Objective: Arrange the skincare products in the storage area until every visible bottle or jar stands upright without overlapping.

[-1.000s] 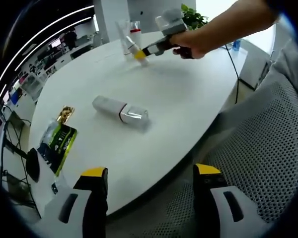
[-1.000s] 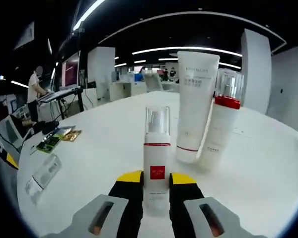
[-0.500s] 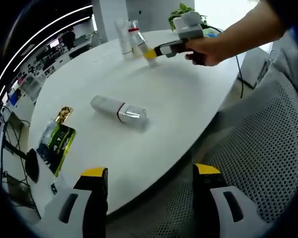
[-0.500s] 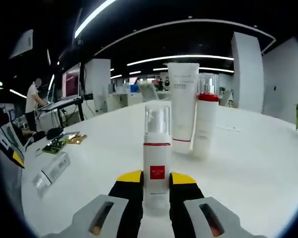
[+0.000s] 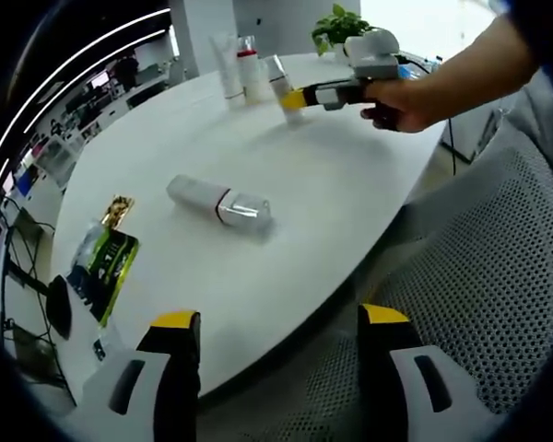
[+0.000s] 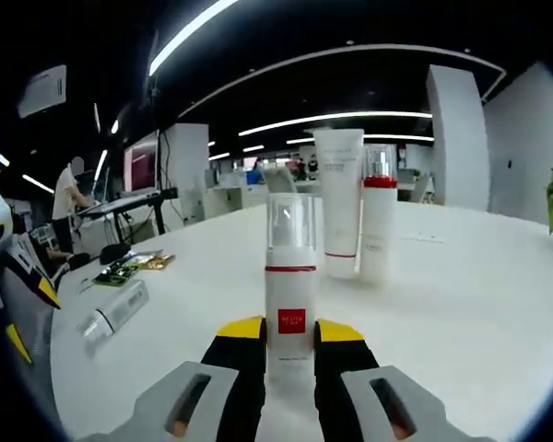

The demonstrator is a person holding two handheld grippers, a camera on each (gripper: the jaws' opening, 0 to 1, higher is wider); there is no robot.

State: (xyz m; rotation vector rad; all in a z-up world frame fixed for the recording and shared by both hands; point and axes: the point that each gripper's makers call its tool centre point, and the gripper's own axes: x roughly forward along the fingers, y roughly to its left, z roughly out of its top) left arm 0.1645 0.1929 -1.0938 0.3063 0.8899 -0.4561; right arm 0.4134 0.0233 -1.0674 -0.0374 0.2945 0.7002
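Right gripper view: the right hand-held gripper [image 6: 288, 339] pinches a pump bottle [image 6: 290, 293] upright; set it down beside the tube [image 6: 338, 201], not touching. Left hand-held gripper [image 5: 280, 324] is spread.

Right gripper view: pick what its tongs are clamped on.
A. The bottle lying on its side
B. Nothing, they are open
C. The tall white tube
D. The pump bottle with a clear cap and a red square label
D: the right tongs are shut on the pump bottle, which stands upright between them, while the white tube stands farther back on the table.
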